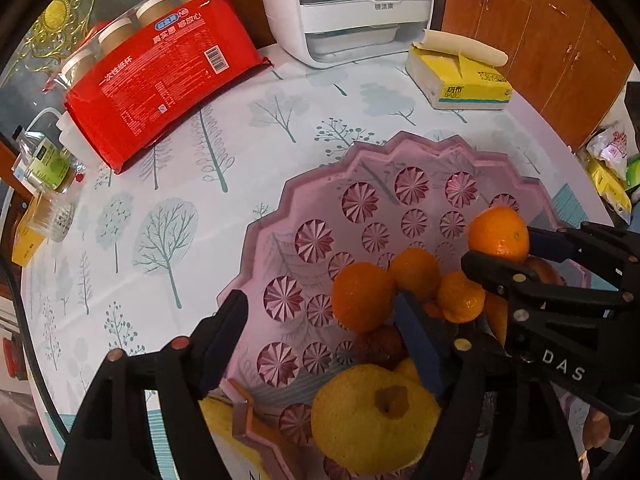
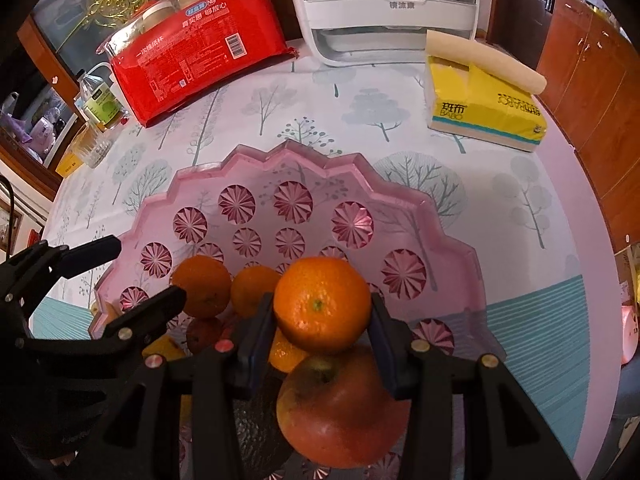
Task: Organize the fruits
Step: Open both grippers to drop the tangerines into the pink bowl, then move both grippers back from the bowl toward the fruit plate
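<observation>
A pink scalloped tray holds several oranges, a yellow pear-like fruit, a red apple and a small dark red fruit. My right gripper is shut on an orange and holds it above the apple, over the tray's near part. It also shows in the left wrist view. My left gripper is open and empty over the tray's near left side, beside the oranges; it also shows in the right wrist view.
A red pack of paper cups lies at the back left. A white appliance stands at the back. A yellow tissue pack lies at the back right. Bottles and a glass stand at the table's left edge.
</observation>
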Demonstrator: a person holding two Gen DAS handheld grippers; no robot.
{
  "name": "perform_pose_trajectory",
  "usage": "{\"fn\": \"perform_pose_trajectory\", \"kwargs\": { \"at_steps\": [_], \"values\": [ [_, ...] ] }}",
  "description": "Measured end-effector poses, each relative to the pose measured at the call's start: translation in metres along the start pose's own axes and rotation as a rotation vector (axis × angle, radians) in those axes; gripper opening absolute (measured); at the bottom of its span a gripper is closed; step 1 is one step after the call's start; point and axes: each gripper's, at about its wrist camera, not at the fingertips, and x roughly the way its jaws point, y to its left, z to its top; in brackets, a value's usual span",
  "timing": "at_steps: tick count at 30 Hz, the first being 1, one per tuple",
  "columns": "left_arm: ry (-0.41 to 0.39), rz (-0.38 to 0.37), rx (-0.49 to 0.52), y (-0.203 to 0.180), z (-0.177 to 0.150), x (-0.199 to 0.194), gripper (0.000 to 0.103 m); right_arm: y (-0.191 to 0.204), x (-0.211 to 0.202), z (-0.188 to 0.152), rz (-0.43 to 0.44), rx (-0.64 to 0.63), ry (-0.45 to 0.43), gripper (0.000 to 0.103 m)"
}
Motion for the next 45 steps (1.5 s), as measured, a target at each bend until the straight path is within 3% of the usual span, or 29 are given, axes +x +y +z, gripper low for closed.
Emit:
{"fn": "perform_pose_trajectory", "kwargs": {
  "at_steps": [26,30,37,45],
  "values": [
    [-0.038,-0.038,-0.051,0.019,-0.018,-0.048,0.082,0.022,-0.048,-0.011,0.001,-0.011,-0.09,0.047],
    [-0.025,-0.017,-0.039,0.019,-0.025,-0.058,0.082,0.026,-0.06,-0.016,0.015,-0.001,-0.104,0.047],
    [-0.055,0.019,-0.017,0.026,-0.04,-0.093,0.082,0.038,-0.092,-0.025,0.036,0.001,-0.153,0.047],
    [-0.119,0.05,-0.055,0.063,-0.061,-0.143,0.083,0.066,-0.125,-0.039,0.048,-0.023,-0.21,0.047]
  ]
}}
